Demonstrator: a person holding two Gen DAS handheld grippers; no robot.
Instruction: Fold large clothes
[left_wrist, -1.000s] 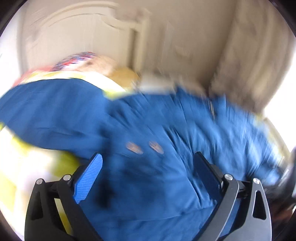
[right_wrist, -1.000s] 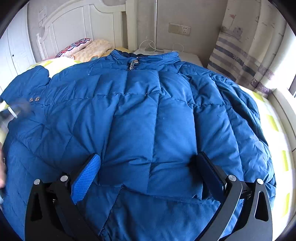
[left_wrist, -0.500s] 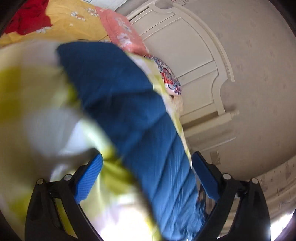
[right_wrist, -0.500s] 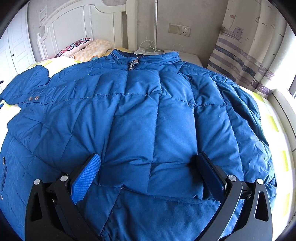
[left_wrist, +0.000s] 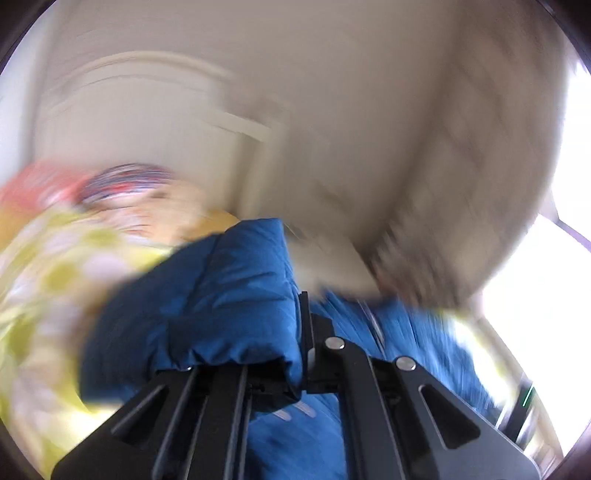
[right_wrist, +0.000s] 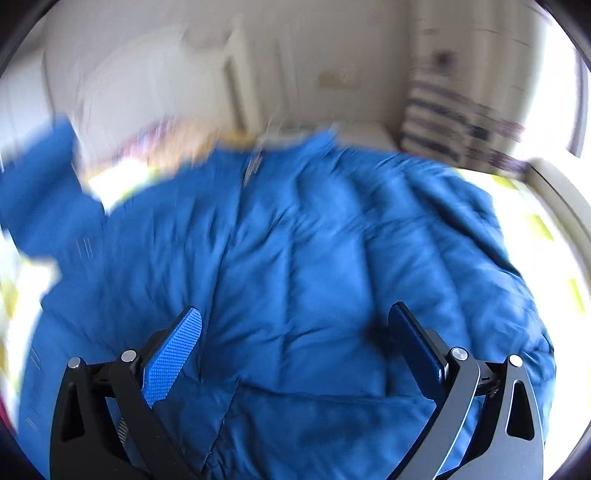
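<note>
A large blue down jacket lies spread over the bed, collar toward the headboard. My right gripper is open and empty, hovering just above the jacket's lower middle. My left gripper is shut on the cuff end of the jacket's left sleeve, which bunches over the fingers and is lifted off the bed. That raised sleeve also shows at the left of the right wrist view. Both views are motion-blurred.
The bed has a yellow-and-white sheet and patterned pillows by the white headboard. A striped curtain hangs at the right by a bright window. A wall socket is behind the bed.
My left gripper has closed on the sleeve cuff and lifted it, swinging the view round. The right gripper has shifted slightly and stays open; the sleeve has risen at the left.
</note>
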